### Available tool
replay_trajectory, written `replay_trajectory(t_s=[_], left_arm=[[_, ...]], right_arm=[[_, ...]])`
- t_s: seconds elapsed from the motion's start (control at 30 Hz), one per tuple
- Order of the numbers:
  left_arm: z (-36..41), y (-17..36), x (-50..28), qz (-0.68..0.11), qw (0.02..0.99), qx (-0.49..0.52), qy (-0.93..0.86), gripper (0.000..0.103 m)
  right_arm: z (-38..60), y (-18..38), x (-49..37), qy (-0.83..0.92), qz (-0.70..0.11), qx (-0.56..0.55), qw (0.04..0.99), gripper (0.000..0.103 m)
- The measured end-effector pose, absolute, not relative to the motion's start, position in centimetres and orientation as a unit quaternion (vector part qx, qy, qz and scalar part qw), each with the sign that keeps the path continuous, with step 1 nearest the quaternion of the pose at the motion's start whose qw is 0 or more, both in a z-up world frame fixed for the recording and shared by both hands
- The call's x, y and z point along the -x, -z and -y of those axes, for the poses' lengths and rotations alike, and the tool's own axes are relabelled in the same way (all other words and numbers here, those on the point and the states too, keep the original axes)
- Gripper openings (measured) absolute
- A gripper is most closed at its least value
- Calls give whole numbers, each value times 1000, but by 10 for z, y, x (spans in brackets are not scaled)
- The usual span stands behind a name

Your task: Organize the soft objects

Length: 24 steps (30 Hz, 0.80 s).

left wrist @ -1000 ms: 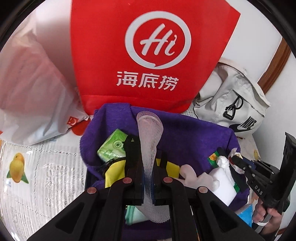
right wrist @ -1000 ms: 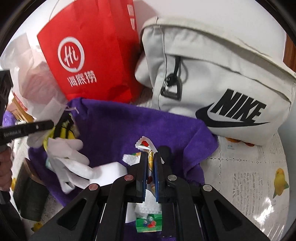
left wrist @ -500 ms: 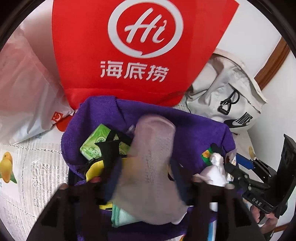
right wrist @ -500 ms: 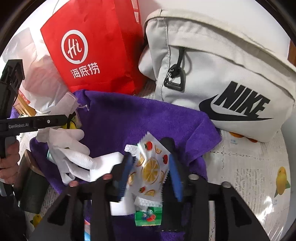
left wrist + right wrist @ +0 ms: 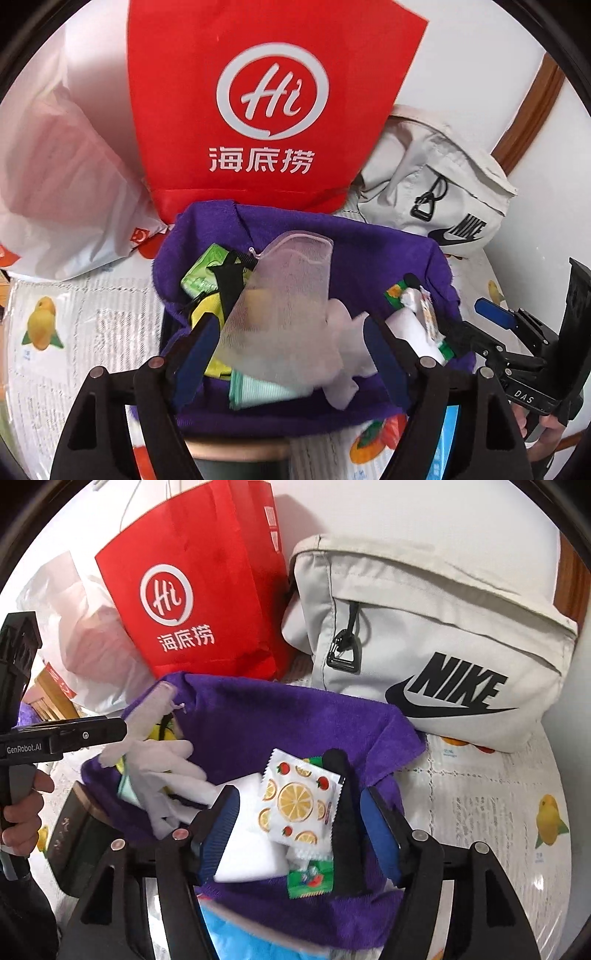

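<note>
- Soft objects heaped on a purple towel (image 5: 258, 723) draped over a dark container; the container's shape is mostly hidden.
- Left gripper (image 5: 291, 343): fingers apart and opening; a white mesh pouch (image 5: 284, 295), blurred, sits between them, seemingly loose.
- Right gripper (image 5: 299, 819): fingers apart, opening; a crinkly fruit-print sachet (image 5: 299, 801) lies between them, untouched.
- White glove (image 5: 162, 771), limp, beside the sachet.
- Behind: glossy red paper bag (image 5: 273, 110), grey canvas bag (image 5: 436, 627).

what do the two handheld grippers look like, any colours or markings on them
Both are matte black plastic with silver rivets on angular linkages. The left gripper and right gripper each have fingers lined with ribbed blue pads. White lettering shows on their sides: "GenRobot.AI" on the left, "DAS" on the right.
</note>
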<state>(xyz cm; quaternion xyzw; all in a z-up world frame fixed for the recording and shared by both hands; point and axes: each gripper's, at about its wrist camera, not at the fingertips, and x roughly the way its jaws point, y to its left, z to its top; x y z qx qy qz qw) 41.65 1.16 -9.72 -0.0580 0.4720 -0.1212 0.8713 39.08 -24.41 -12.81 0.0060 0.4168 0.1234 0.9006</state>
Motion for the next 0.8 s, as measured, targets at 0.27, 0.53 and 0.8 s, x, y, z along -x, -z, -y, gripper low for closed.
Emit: replay_trajectory(t_s=[0.27,0.53,0.8], left_arm=[[-14,69,-360,-454,885,42,97,95],[-14,45,-282,-426,902,32,71,103],[-16,25,-200,-382,923,28,35,103]], right_arm=[[235,95,-332,-126,-399,-6,908,69],[224,80,-256,-115,-381,-18,917,79],[214,71,-187,-83,-364,-10,928,99]])
